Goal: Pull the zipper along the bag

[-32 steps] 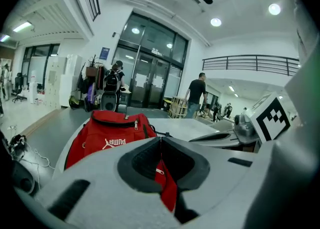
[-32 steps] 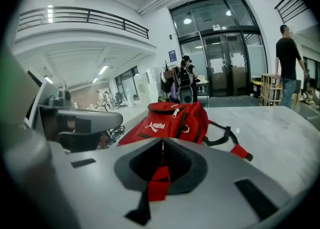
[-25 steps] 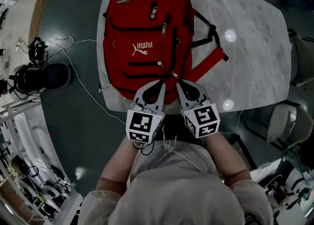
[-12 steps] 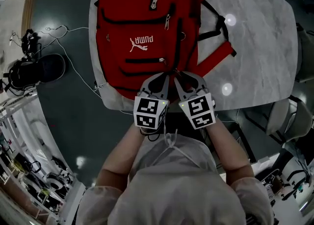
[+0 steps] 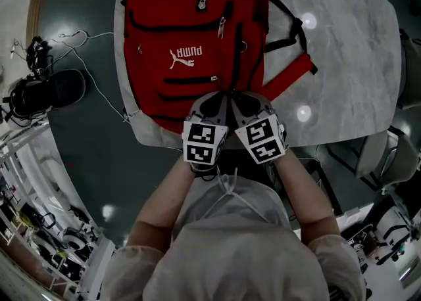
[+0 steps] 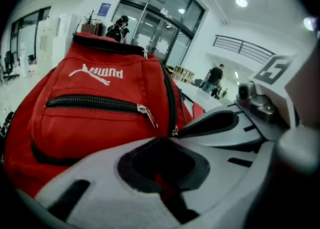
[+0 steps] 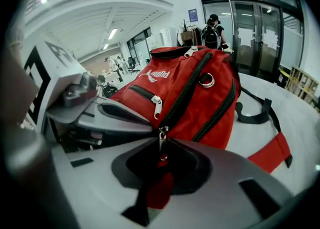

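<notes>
A red backpack (image 5: 191, 30) lies flat on the marble table (image 5: 342, 63), its bottom end toward me. Both grippers meet side by side at that near end. My right gripper (image 5: 242, 101) is shut on the metal zipper pull (image 7: 161, 143) at the end of a long black zipper track (image 7: 187, 90). My left gripper (image 5: 212, 101) sits just left of it, its jaws closed with red bag fabric (image 6: 167, 193) in the gap behind the tips. In the left gripper view the backpack (image 6: 100, 118) fills the left half, and the right gripper's jaw (image 6: 215, 123) shows beside it.
The bag's black and red straps (image 5: 289, 43) trail to the right across the table. Chairs (image 5: 388, 155) stand at the right edge. A dark bag (image 5: 46, 92) and cables lie on the floor at left. People stand far off by glass doors.
Both grippers moved forward onto the bag's near end and drew together. Their jaws, spread open a second ago, have closed, the right one on the zipper pull.
</notes>
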The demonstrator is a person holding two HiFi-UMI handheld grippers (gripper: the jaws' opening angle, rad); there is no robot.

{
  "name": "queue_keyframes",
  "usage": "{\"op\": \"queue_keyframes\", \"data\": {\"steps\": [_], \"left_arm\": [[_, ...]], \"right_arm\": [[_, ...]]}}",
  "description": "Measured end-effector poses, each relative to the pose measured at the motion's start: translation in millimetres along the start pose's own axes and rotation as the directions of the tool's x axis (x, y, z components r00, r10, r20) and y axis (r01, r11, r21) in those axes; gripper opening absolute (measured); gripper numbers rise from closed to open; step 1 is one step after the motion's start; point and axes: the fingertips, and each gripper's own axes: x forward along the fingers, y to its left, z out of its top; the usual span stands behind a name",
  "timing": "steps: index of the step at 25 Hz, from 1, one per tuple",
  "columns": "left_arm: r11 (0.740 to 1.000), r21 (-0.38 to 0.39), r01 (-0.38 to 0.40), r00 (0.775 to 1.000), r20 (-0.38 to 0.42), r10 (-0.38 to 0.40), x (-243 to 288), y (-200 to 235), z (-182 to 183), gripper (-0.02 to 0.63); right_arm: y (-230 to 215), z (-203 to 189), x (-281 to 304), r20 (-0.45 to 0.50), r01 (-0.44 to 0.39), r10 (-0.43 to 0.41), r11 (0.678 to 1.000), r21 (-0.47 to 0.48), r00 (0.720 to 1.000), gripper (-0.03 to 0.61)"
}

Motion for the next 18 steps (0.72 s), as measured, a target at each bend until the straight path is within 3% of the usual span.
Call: {"op": "queue_keyframes", "data": {"steps": [7, 9, 14, 18], "left_arm": [[0.999, 0.039, -0.022, 1.000, -0.021, 0.022, 7, -2, -2, 0.020], [0.999, 0.034, -0.017, 1.000, -0.025, 0.018, 7, -1, -2, 0.020], [0.999, 0.042, -0.018, 1.000, -0.014, 0.019, 8, -1, -1, 0.020], [1.000, 0.021, -0.015, 0.998, -0.054, 0.016, 11, 2, -5, 0.020]], "right_arm": [[-3, -4, -4, -0.037, -0.097, 0.105, 0.981, 0.168, 0.994, 0.038], [-5, -2, -5, -0.062, -0.105, 0.118, 0.979, 0.175, 0.991, 0.034], [-13, 7, -7, -0.129, -0.038, 0.038, 0.999, 0.006, 0.991, 0.028], [-15, 9, -7, -0.161, 0.001, -0.027, 0.987, -0.164, 0.987, 0.026]]}}
